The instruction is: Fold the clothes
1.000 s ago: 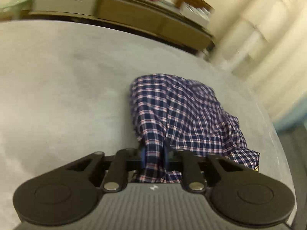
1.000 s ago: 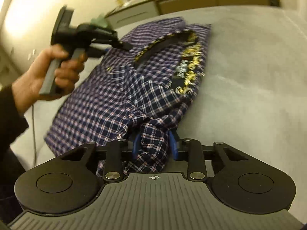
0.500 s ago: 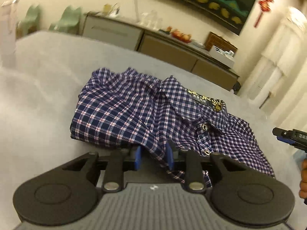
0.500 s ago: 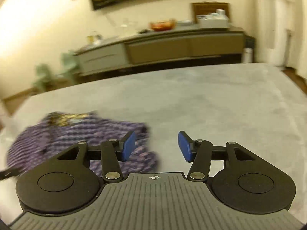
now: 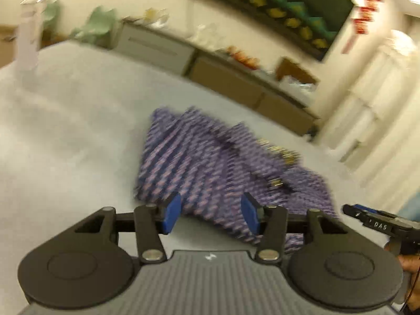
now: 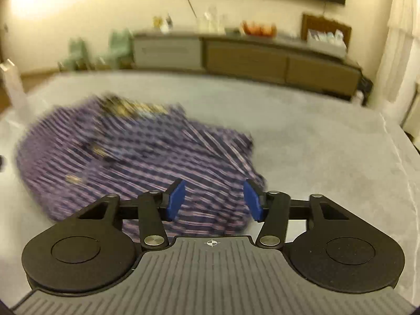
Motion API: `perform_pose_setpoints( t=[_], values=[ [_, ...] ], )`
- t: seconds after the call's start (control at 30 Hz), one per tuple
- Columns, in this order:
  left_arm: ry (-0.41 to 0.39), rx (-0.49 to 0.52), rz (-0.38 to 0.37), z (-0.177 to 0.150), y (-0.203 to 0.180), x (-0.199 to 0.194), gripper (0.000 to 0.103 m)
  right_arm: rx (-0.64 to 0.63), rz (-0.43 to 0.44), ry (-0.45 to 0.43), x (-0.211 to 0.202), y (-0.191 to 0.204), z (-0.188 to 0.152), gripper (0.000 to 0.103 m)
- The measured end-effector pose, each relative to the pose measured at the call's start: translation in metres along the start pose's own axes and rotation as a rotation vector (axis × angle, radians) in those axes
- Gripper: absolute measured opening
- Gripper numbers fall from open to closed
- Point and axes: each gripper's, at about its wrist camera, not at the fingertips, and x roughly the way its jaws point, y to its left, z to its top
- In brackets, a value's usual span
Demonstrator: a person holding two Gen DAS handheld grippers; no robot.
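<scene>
On wide grey felt-covered table (image 6: 315,144): blue-and-pink plaid button shirt (image 6: 126,162) lies loosely folded, collar up. Left gripper (image 5: 211,214), right gripper (image 6: 215,200): jaws just been opening, cloth dropped from both, nothing between pads. Fold laid; needs tidying.

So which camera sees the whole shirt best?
The right wrist view: the shirt fills more of it, with only its near edge hidden behind the fingers. The left wrist view shows it smaller, its near right corner hidden. Both views are blurry.
</scene>
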Motion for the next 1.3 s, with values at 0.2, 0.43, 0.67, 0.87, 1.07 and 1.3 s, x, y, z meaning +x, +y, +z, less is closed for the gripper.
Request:
perform_pose_setpoints(
  t=[0.2, 0.43, 0.67, 0.87, 1.07, 1.3],
  values=[
    [0.086, 0.105, 0.253, 0.022, 0.022, 0.073, 0.049, 0.018, 0.049, 0.092, 0.017, 0.019, -0.035, 0.056],
    [-0.002, 0.067, 0.158, 0.053, 0.023, 0.033, 0.046, 0.166, 0.1, 0.112, 0.006, -0.019, -0.025, 0.061],
    [0.145, 0.309, 0.155, 0.097, -0.02, 0.132, 0.046, 0.076, 0.066, 0.033, 0.065, -0.03, 0.037, 0.059],
    [0.202, 0.185, 0.305, 0.107, 0.024, 0.177, 0.05, 0.11, -0.018, 0.172, 0.129, -0.059, 0.024, 0.064],
    [0.123, 0.173, 0.15, 0.09, 0.01, 0.116, 0.055, 0.152, 0.002, 0.099, 0.074, -0.051, 0.026, 0.069],
    [0.15, 0.244, 0.262, 0.056, -0.007, 0.096, 0.055, 0.037, 0.003, 0.173, 0.066, 0.005, -0.017, 0.079]
  ],
)
